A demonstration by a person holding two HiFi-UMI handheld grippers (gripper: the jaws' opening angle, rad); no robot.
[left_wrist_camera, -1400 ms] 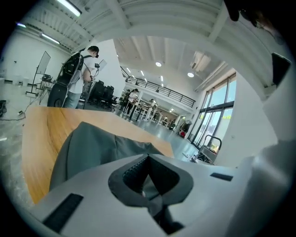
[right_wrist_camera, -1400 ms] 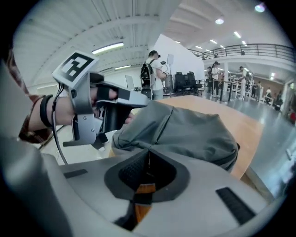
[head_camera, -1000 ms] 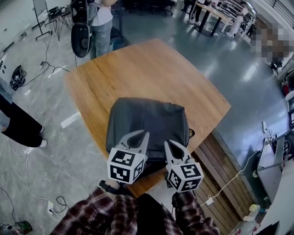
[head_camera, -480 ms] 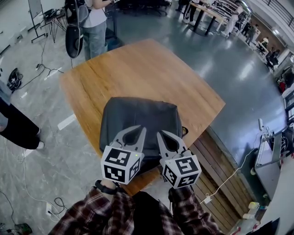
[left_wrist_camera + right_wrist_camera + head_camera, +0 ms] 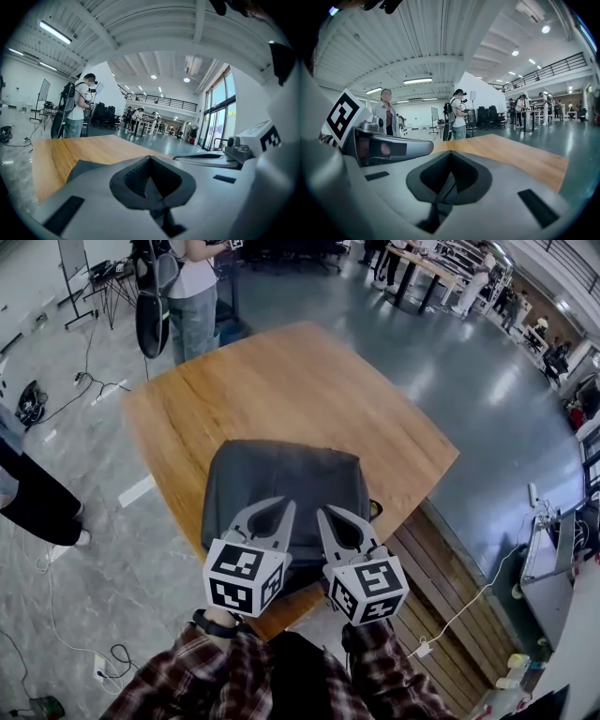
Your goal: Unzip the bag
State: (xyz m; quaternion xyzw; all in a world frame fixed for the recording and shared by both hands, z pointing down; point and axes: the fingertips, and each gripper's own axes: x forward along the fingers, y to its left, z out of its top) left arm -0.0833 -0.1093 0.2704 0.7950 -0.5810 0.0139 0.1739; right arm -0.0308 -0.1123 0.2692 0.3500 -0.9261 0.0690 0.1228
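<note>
Bag: a dark grey bag lies flat on the wooden table, at the edge nearest you. Its zip cannot be made out in any view.

Left gripper: your left gripper is over the near part of the bag, pointing away from you. In the left gripper view its jaws are pressed together at the tips with nothing between them. Only the dark padded hollow behind the tips shows.

Right gripper: your right gripper sits just beside the left, also over the near part of the bag. In the right gripper view the jaws meet tip to tip and pinch nothing.

Contact: no view shows whether either gripper touches the bag. In the left gripper view the bag's grey surface shows low beside the jaws, with bare table top beyond it.

Spacing: the two sets of tips are near one another but apart. The marker cubes are at the table's near edge.

Arms: your plaid sleeves fill the bottom of the head view.

Surroundings: a person stands on the grey floor by the table's far corner.
</note>
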